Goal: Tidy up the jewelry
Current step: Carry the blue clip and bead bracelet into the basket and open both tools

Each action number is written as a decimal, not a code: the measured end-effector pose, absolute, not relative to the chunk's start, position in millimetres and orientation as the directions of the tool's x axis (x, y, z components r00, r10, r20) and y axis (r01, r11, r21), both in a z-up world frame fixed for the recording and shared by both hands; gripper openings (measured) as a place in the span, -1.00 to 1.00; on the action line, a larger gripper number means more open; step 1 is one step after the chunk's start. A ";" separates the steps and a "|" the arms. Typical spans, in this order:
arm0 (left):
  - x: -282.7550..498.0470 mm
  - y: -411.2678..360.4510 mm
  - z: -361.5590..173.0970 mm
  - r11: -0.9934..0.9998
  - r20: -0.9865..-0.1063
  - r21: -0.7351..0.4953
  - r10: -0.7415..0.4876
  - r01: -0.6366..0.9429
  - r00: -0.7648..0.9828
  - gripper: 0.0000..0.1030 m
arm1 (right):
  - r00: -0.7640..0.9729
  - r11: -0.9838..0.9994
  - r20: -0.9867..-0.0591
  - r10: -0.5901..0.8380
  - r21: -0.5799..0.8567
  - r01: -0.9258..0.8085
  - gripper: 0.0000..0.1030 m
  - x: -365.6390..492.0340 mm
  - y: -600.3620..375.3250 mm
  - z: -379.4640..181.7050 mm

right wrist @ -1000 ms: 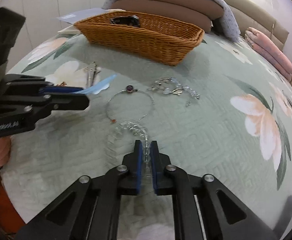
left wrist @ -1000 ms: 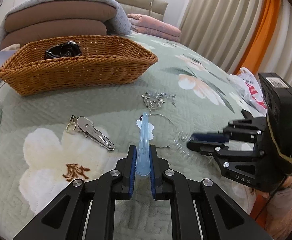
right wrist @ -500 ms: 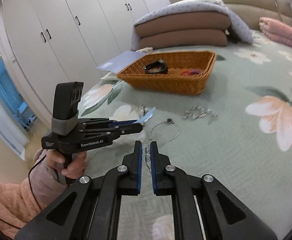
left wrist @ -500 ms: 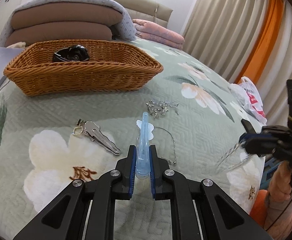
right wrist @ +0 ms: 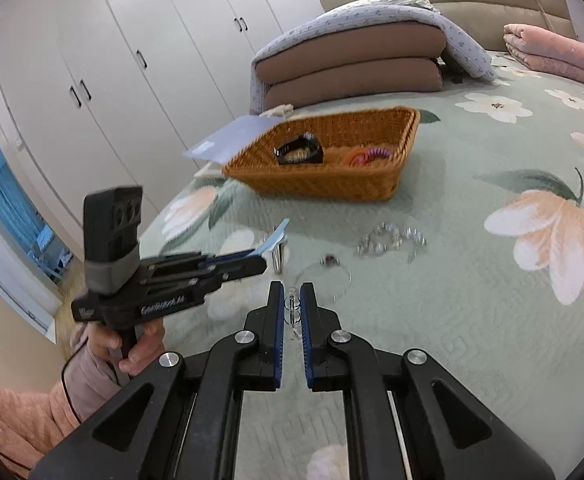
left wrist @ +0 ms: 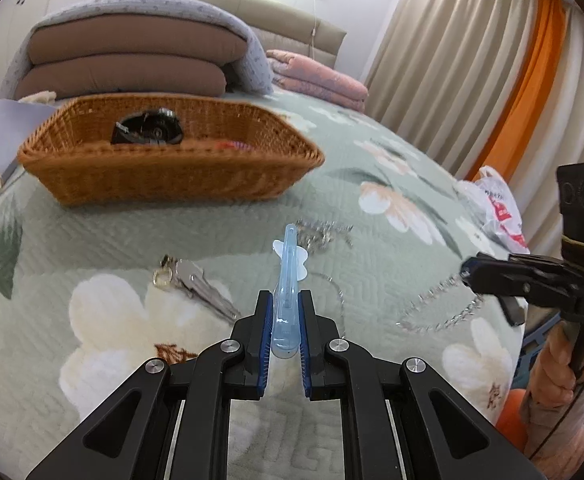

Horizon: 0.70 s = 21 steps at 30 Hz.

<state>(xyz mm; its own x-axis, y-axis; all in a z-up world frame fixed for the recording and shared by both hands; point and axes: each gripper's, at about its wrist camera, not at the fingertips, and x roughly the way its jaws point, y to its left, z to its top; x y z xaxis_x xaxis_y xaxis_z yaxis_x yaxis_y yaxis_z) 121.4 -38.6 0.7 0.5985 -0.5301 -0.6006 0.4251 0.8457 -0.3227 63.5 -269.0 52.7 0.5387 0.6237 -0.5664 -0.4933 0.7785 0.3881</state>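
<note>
My left gripper (left wrist: 285, 300) is shut on a pale blue hair clip (left wrist: 287, 280), which sticks forward above the bedspread; the same gripper (right wrist: 265, 258) shows at the left of the right wrist view. My right gripper (right wrist: 292, 292) is shut on a clear bead bracelet (right wrist: 293, 308). From the left wrist view that bracelet (left wrist: 440, 312) hangs as a loop from the right gripper (left wrist: 466, 270). On the bed lie a silver chain pile (right wrist: 390, 240), a thin bangle with a dark stone (right wrist: 328, 268) and a silver barrette (left wrist: 195, 284). The wicker basket (left wrist: 171, 176) stands behind them.
The basket holds a black watch (right wrist: 300, 152) and coiled hair ties (right wrist: 370, 156). Folded brown cushions (left wrist: 131, 68) and a pink quilt (left wrist: 316, 80) lie at the bed's head. A plastic bag (left wrist: 496, 208) sits at the right edge. A person's hand (right wrist: 131, 344) grips the left tool.
The right gripper has lifted the bead bracelet off the bedspread and swung to face the basket and wardrobe. The left gripper has kept its hold on the blue clip, barely moving.
</note>
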 end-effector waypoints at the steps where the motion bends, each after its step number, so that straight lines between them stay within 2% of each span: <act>1: 121.4 -37.7 6.2 0.848 -0.595 -0.317 -0.527 0.425 0.606 -0.77 | 0.545 0.779 -0.560 0.624 0.392 -0.489 -0.79 68.0 -268.8 58.5; 12: 176.7 -16.6 79.0 0.876 -0.543 -0.248 -0.480 0.414 0.689 -0.77 | 0.662 0.832 -0.504 0.555 0.318 -0.455 -0.80 148.9 -232.9 130.4; 16: 216.5 -16.6 82.4 0.872 -0.529 -0.269 -0.488 0.408 0.694 -0.77 | 0.692 0.855 -0.502 0.518 0.297 -0.425 -0.80 187.0 -213.6 125.4; 21: 260.2 -20.3 54.6 0.874 -0.536 -0.308 -0.485 0.375 0.691 -0.77 | 0.694 0.879 -0.540 0.476 0.274 -0.390 -0.80 228.8 -198.9 89.4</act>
